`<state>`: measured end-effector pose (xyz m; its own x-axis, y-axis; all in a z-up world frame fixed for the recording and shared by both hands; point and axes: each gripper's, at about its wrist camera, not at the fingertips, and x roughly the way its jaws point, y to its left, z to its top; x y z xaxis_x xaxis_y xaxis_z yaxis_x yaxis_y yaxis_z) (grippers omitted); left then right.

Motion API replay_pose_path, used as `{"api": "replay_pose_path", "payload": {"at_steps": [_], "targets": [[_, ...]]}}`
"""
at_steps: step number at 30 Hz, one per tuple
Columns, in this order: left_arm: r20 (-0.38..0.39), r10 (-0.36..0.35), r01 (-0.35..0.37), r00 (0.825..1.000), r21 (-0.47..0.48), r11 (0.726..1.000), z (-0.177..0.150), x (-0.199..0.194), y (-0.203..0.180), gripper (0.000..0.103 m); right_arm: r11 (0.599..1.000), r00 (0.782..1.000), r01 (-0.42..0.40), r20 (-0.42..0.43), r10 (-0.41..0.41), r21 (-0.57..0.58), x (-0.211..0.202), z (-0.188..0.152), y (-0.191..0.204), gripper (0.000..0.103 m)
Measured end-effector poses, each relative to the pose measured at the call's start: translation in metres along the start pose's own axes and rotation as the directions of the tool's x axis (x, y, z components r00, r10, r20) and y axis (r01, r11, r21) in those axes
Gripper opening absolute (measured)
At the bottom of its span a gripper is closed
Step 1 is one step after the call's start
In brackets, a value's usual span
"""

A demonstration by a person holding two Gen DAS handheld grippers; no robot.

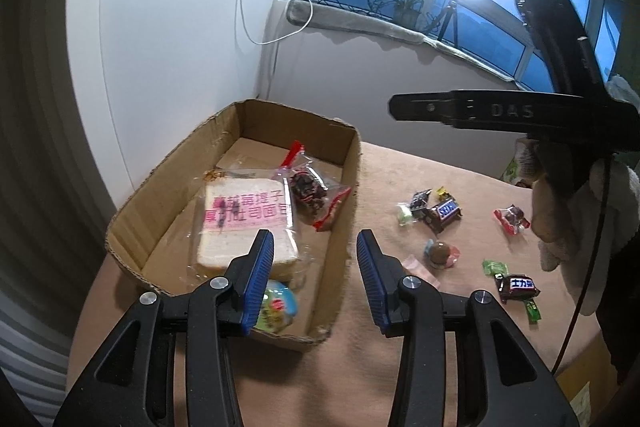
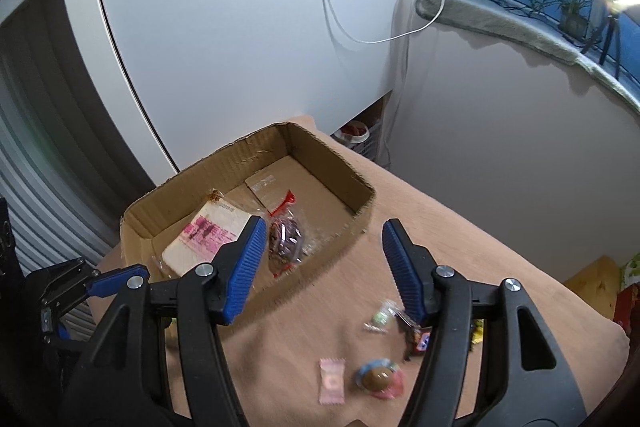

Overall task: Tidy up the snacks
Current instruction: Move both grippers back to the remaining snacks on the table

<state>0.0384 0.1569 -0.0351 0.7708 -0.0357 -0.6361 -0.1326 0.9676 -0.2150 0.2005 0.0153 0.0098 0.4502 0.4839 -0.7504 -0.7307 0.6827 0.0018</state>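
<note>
On the tan tabletop, right of the cardboard box [image 1: 352,163], loose wrapped candies [image 1: 440,213] are scattered nearer the empty, wide-open right gripper [image 2: 324,267] than the empty, half-open left gripper [image 1: 316,279].

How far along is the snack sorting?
Done: bagged bread, dark snack bag and a round green-and-blue pack lie in the cardboard box. In hand: nothing; left hand-held gripper and right hand-held gripper are open. Left: candies on the cloth, including chocolate bars.
</note>
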Motion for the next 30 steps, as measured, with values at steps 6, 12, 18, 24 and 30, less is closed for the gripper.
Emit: {"api": "replay_pose_path", "payload": {"at_steps": [6,12,18,24,30], "targets": [[-0.006,-0.027,0.027,1.0,0.028,0.999,-0.003,0.001,-0.021,0.042,0.999,0.999,0.025,0.024,-0.026,0.027,-0.033,-0.018,-0.023,0.063],[-0.027,-0.062,0.063,0.998,0.051,0.997,-0.006,0.009,-0.045,0.042,0.996,0.998,0.051,0.039,-0.054,0.077,-0.067,-0.045,-0.052,0.063],[-0.052,-0.092,0.095,0.994,0.074,0.993,-0.009,0.021,-0.067,0.042,0.99,0.995,0.085,0.038,-0.09,0.114,-0.096,-0.077,-0.082,0.063],[-0.085,-0.116,0.123,0.99,0.088,0.988,-0.012,0.037,-0.086,0.042,0.983,0.994,0.11,0.006,-0.112,0.144,-0.114,-0.113,-0.108,0.063],[-0.124,-0.129,0.142,0.984,0.102,0.985,-0.017,0.055,-0.103,0.042,0.983,0.993,0.112,-0.052,-0.105,0.149,-0.115,-0.149,-0.125,0.063]]}}
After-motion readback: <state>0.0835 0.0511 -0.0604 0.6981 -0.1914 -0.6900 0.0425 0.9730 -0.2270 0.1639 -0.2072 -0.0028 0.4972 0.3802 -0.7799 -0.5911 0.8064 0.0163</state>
